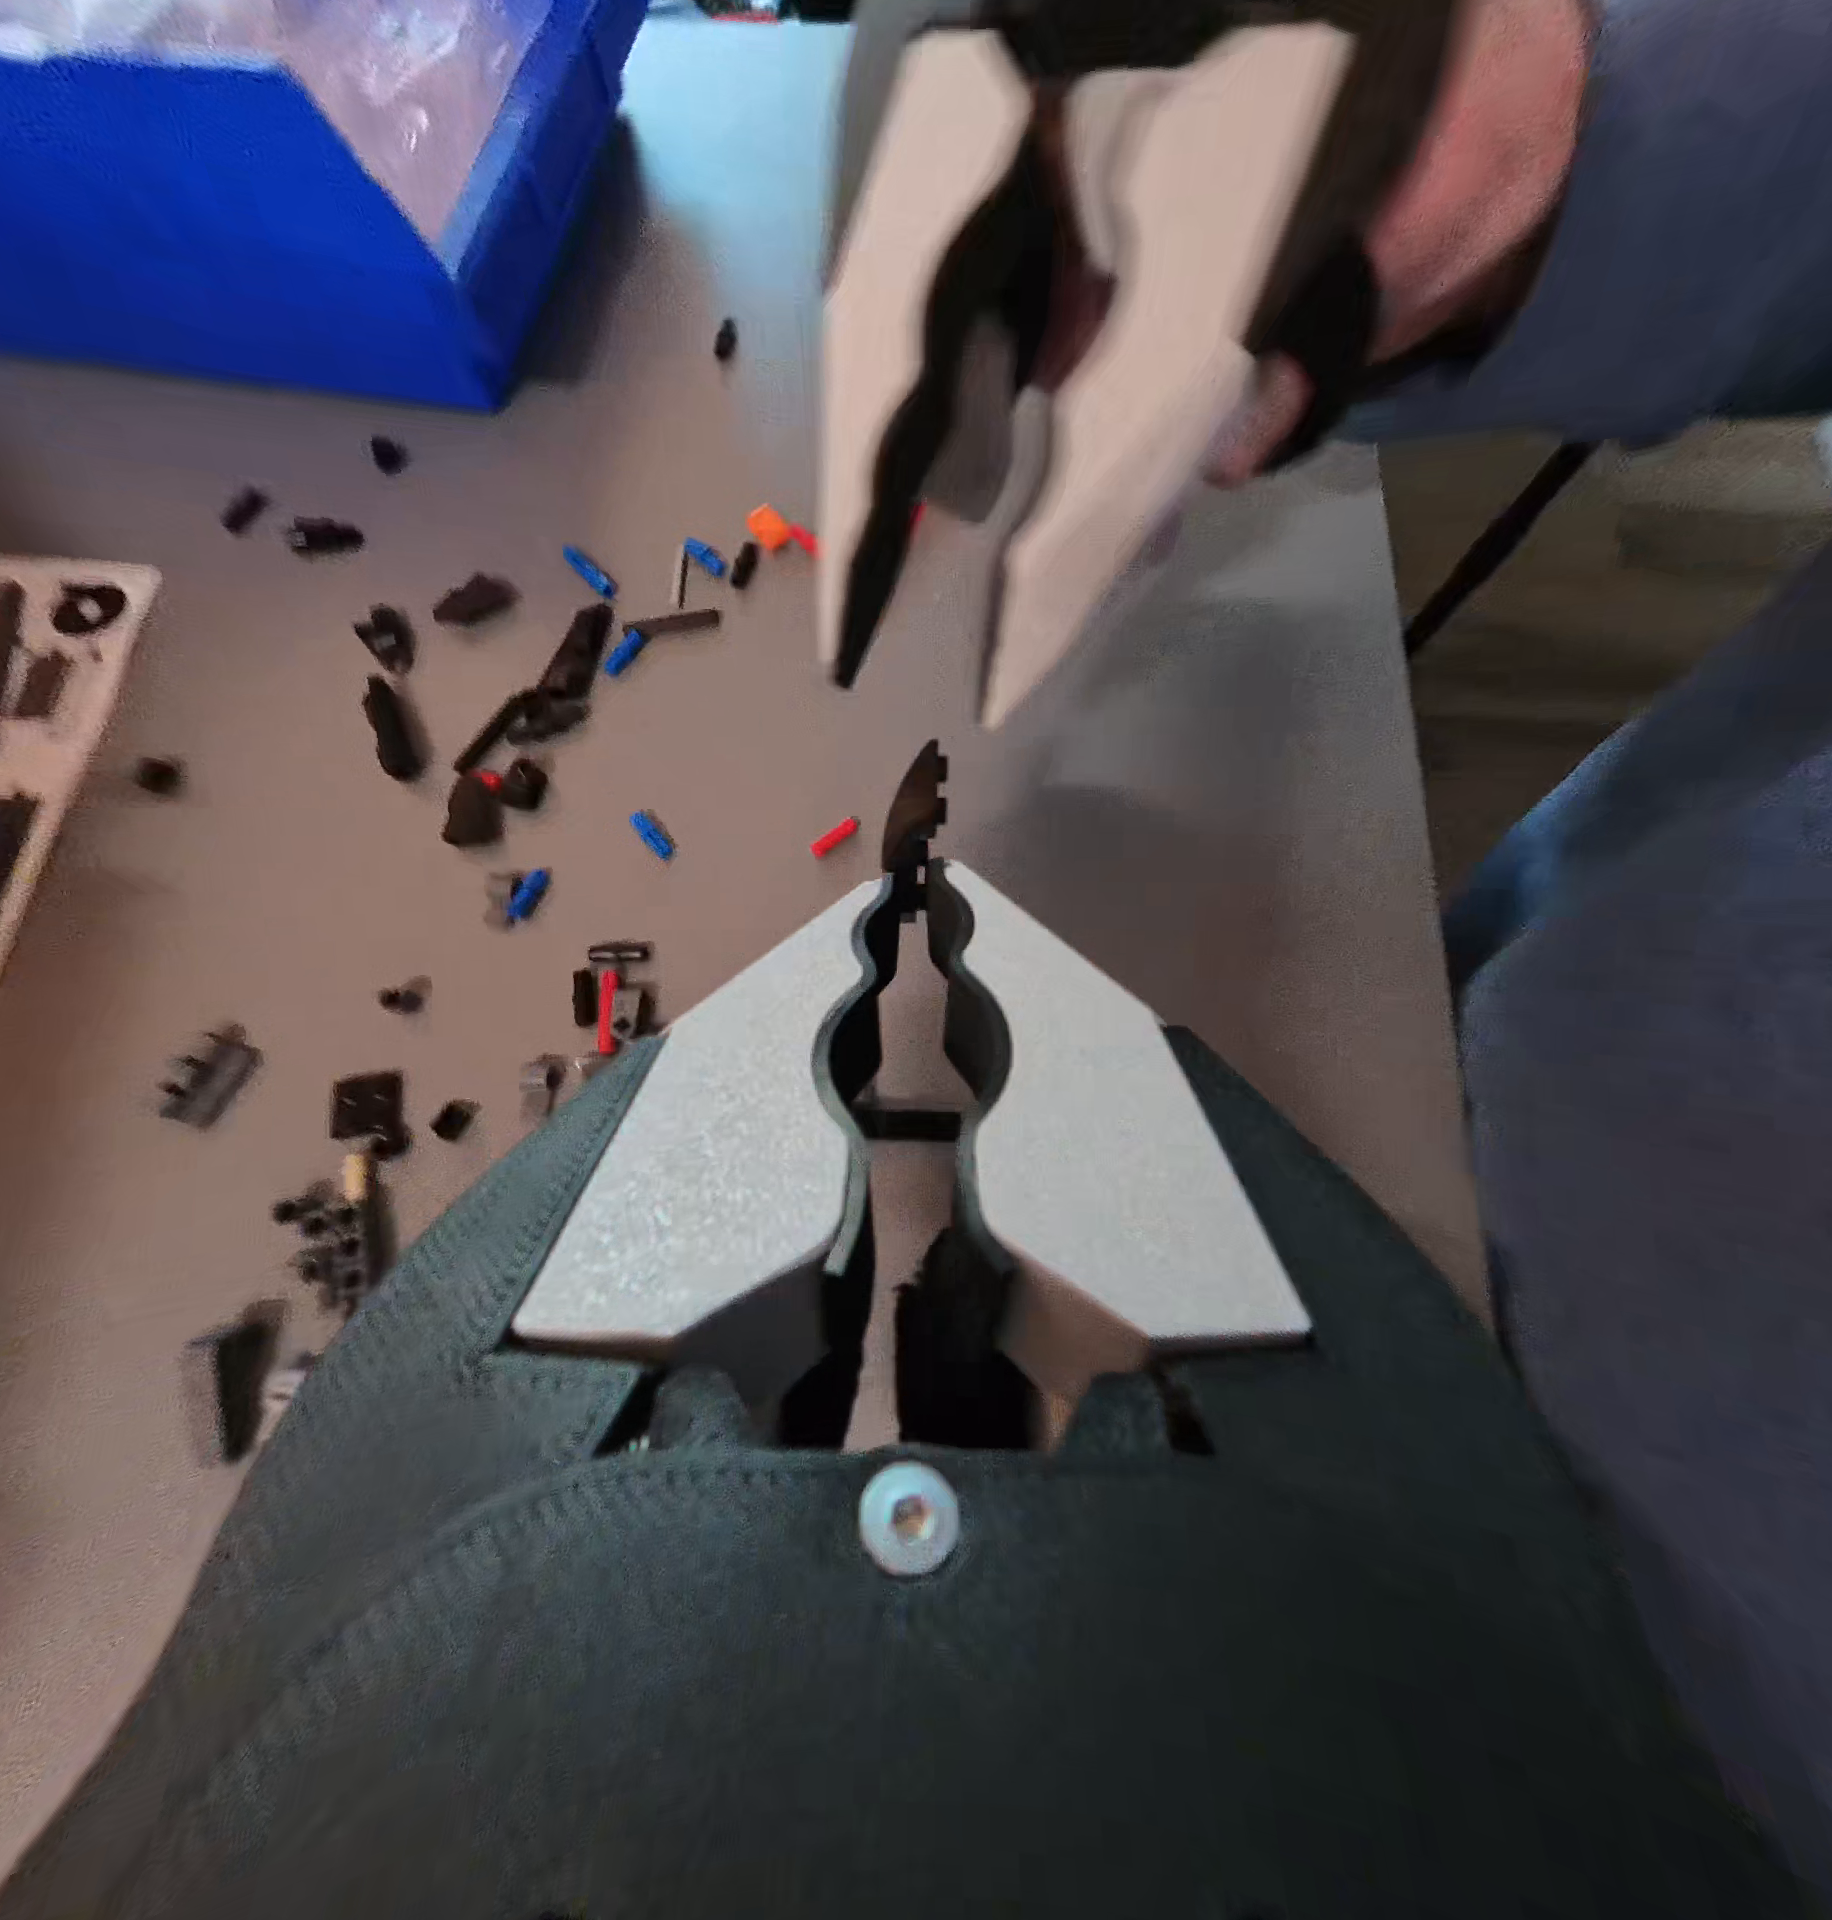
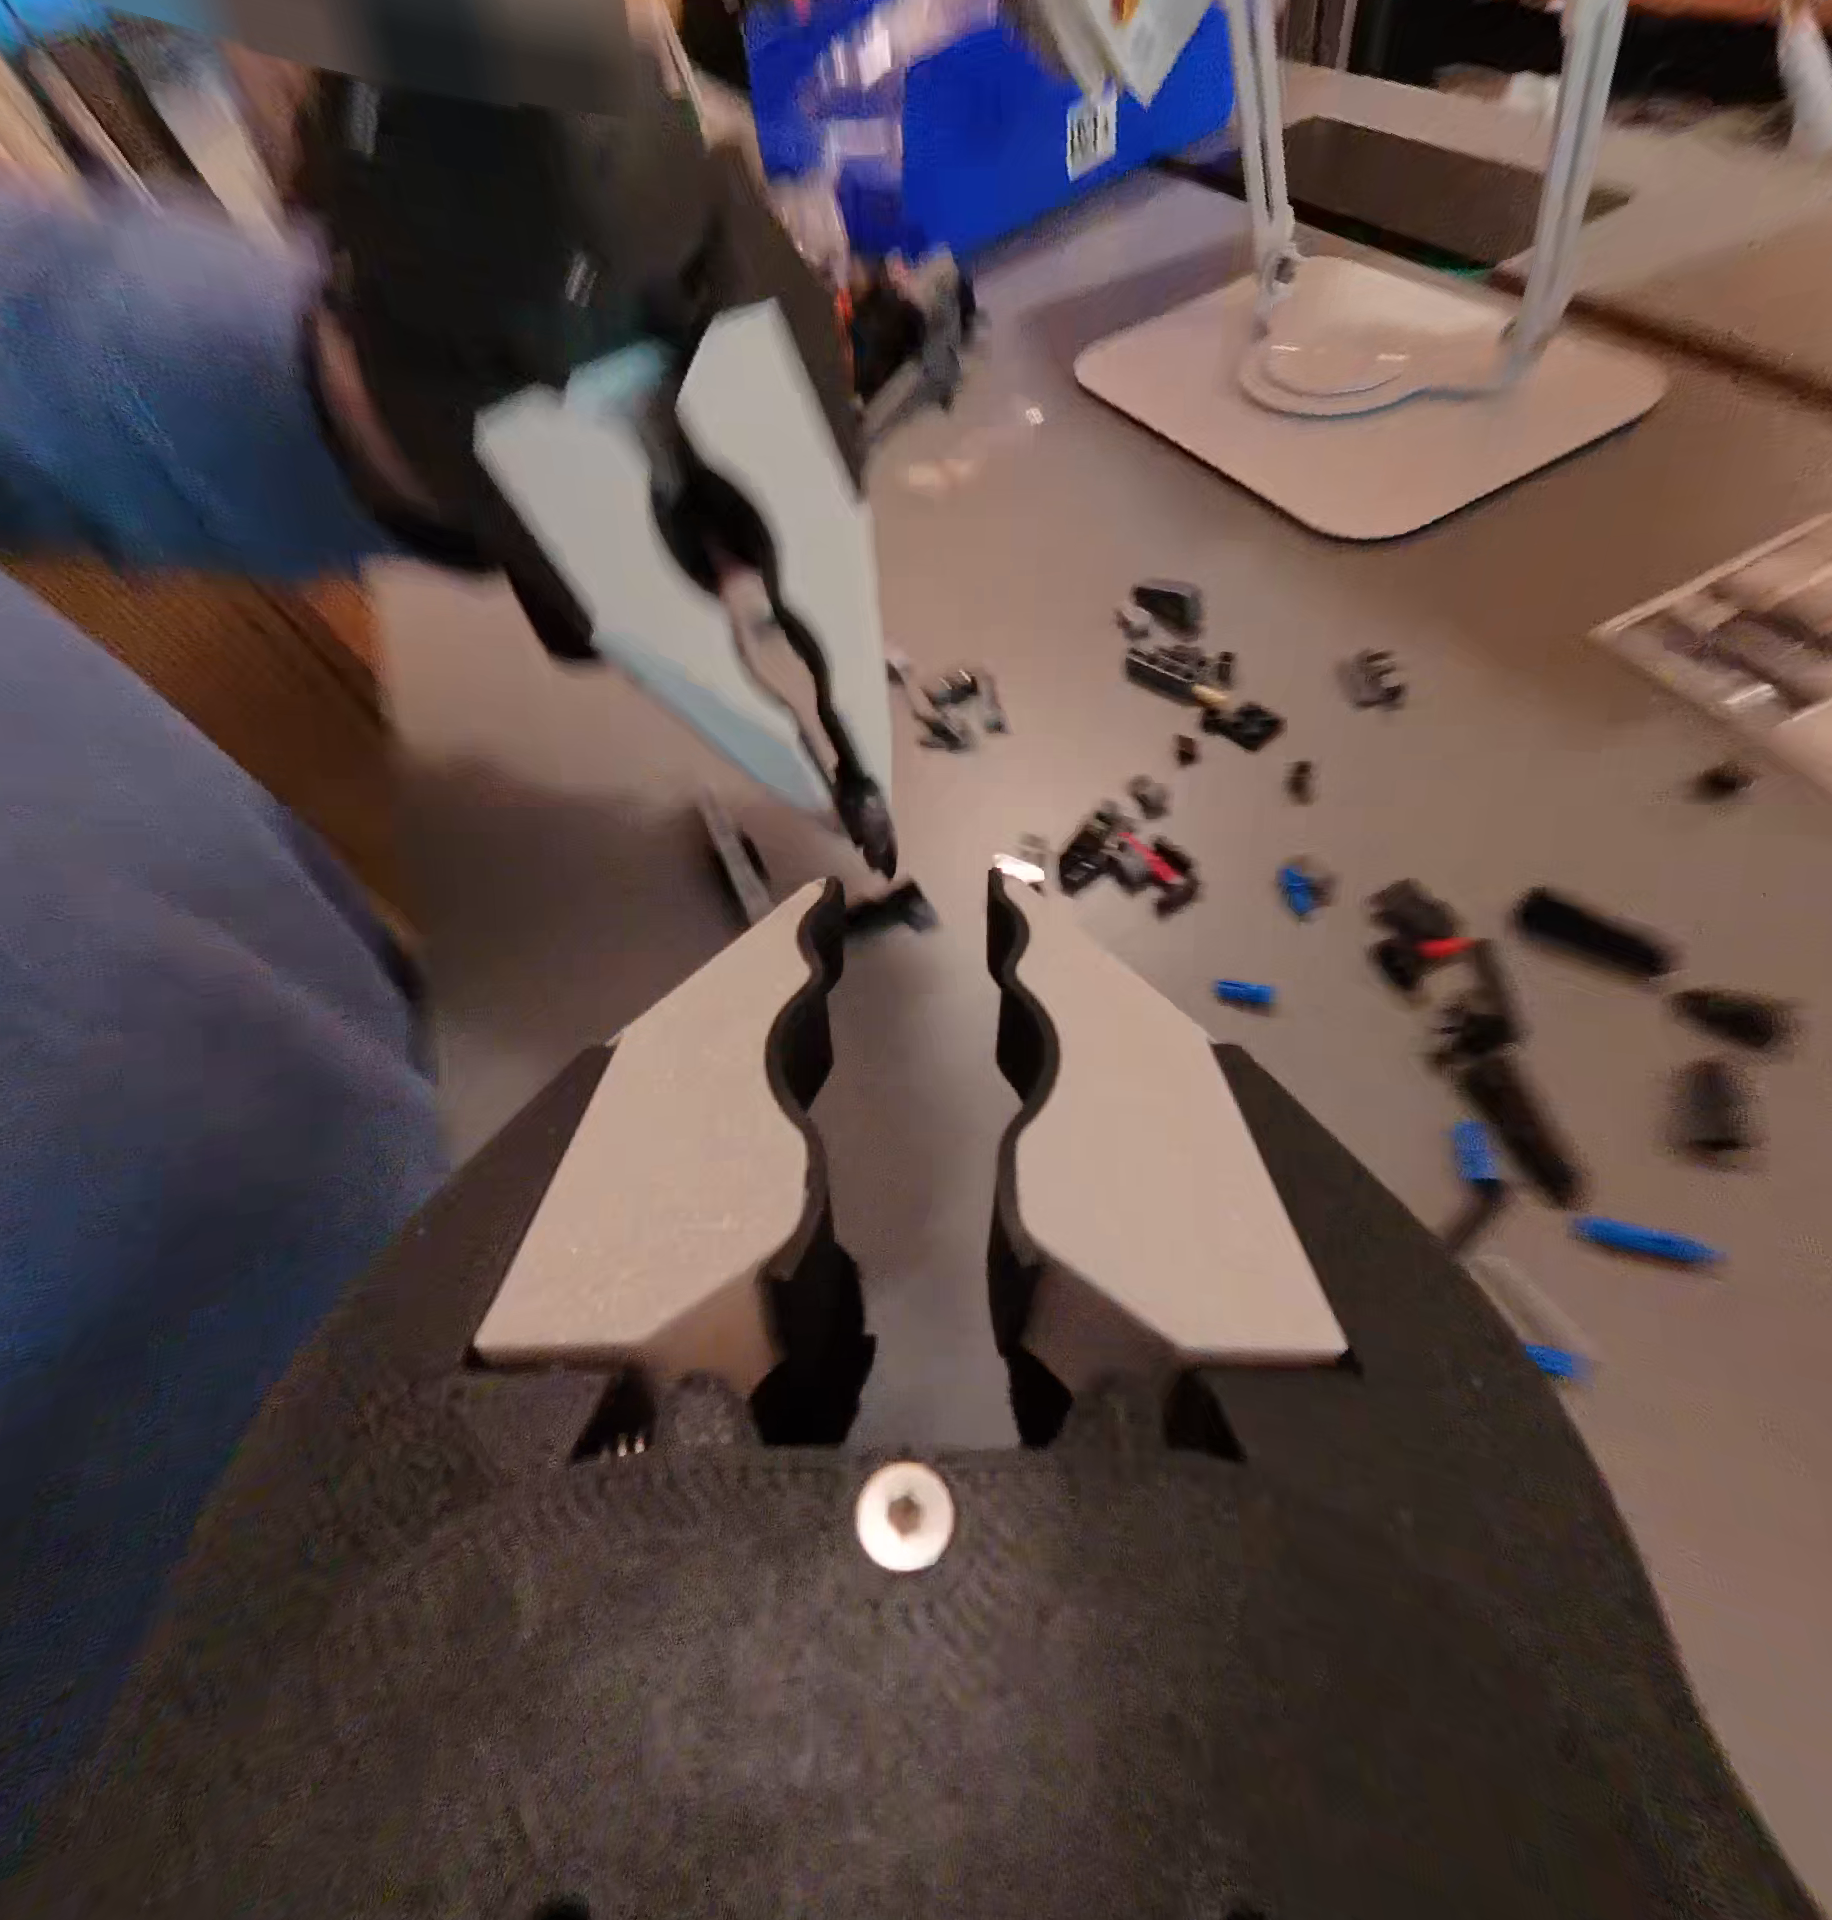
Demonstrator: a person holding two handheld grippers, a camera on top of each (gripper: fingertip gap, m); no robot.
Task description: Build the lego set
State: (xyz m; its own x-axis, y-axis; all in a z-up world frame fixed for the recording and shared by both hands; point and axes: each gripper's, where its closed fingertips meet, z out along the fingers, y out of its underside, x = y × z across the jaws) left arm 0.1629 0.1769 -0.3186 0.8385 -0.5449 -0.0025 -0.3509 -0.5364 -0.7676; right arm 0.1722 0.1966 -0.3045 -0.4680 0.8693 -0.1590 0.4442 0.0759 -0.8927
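A white label is seen on the blue box (image 2: 974, 114) at the back of the desk (image 2: 1047, 623), but its writing is too blurred to be read. A pale sheet with black part pictures (image 1: 18, 748) is laid flat at the left edge of the desk in the left wrist view; no words can be made out on it.

The left tongs (image 1: 917, 883) are nearly closed, and a small black toothed lego piece (image 1: 917, 805) is pinched at their tips. The piece is stood up out of the tips, with its long side pointed away from the camera and its teeth turned to the right. It is held above the desk, near the desk's right edge.

The right tongs (image 2: 912, 894) are held partly open, with a clear gap between the two sides. Nothing is gripped in them. Their tips are just beside the tips of the left tongs.

Loose lego pieces (image 1: 538, 707) are scattered over the grey-brown desk: mostly black ones, some blue pins (image 1: 650, 834) and a red pin (image 1: 834, 836). A white lamp base (image 2: 1369, 416) is stood behind the pieces. A blue sleeve (image 2: 112, 935) is seen at the left of the right wrist view.
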